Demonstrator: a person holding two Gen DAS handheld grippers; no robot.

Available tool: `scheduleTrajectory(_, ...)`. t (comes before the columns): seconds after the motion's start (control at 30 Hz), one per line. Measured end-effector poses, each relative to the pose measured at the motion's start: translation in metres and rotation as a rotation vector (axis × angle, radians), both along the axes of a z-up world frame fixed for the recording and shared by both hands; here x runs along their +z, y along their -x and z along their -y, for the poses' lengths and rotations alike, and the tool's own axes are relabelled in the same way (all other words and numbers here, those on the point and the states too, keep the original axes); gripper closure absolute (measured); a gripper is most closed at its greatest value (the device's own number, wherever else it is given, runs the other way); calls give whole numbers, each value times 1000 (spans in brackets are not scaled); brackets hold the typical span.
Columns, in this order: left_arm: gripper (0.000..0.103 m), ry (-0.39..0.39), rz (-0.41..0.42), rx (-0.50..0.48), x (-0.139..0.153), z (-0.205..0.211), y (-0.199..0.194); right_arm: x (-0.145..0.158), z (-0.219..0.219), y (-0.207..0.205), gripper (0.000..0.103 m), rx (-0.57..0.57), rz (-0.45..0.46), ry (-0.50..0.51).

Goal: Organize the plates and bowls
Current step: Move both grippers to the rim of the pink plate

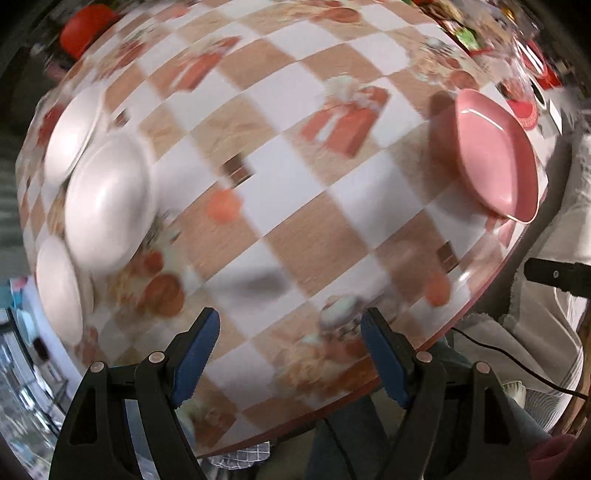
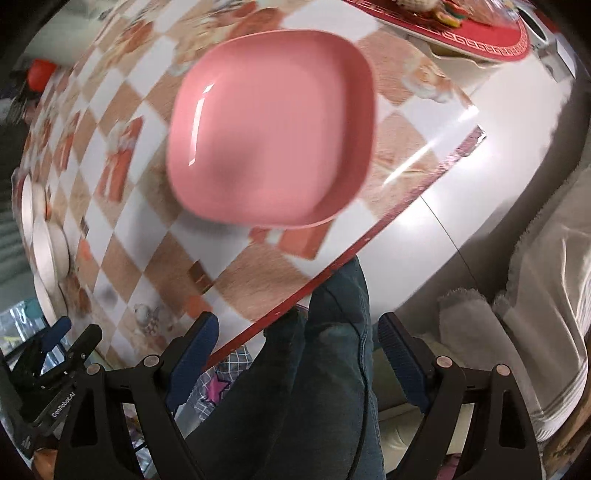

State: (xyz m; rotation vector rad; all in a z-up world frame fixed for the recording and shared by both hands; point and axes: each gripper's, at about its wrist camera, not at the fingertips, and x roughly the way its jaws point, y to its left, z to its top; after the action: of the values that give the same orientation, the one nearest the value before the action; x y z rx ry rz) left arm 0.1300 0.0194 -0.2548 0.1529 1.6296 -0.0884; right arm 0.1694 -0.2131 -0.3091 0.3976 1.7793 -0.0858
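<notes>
A pink square plate (image 2: 271,133) lies on the checkered tablecloth (image 2: 129,221) near the table's right edge; it also shows at the right in the left wrist view (image 1: 495,155). Three white bowls (image 1: 107,199) sit close together at the table's left side, seen small in the right wrist view (image 2: 46,240). My left gripper (image 1: 290,350) is open and empty above the table's near edge, between the bowls and the plate. My right gripper (image 2: 297,350) is open and empty, just off the table's edge in front of the pink plate.
A red patterned mat (image 2: 461,33) with clutter lies at the far right of the table. A red object (image 1: 86,27) stands beyond the far left corner. A person's jeans-clad legs (image 2: 325,369) and a beige cushion (image 2: 546,314) are below the table edge.
</notes>
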Motion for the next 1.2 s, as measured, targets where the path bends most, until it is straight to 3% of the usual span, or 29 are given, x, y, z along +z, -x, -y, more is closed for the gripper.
scheduleTrajectory(0.17, 21, -18, -12, -56, -1, 44, -21, -5, 20, -11, 14, -19, -10, -16)
scheduleTrajectory(0.57, 21, -41, -5, -84, -3, 128, -95, -16, 47, -50, 14, 32, 13, 31)
scheduleTrajectory(0.93, 21, -91, 13, -194, -38, 210, -136, -36, 52, -80, 14, 74, -1, 91)
scheduleTrajectory(1.07, 21, -112, -3, -215, -60, 213, -129, -46, 47, -83, 14, 110, -16, 118)
scheduleTrajectory(1.2, 16, -74, 0, -183, -63, 216, -135, -48, 51, -85, 8, 96, -21, 126)
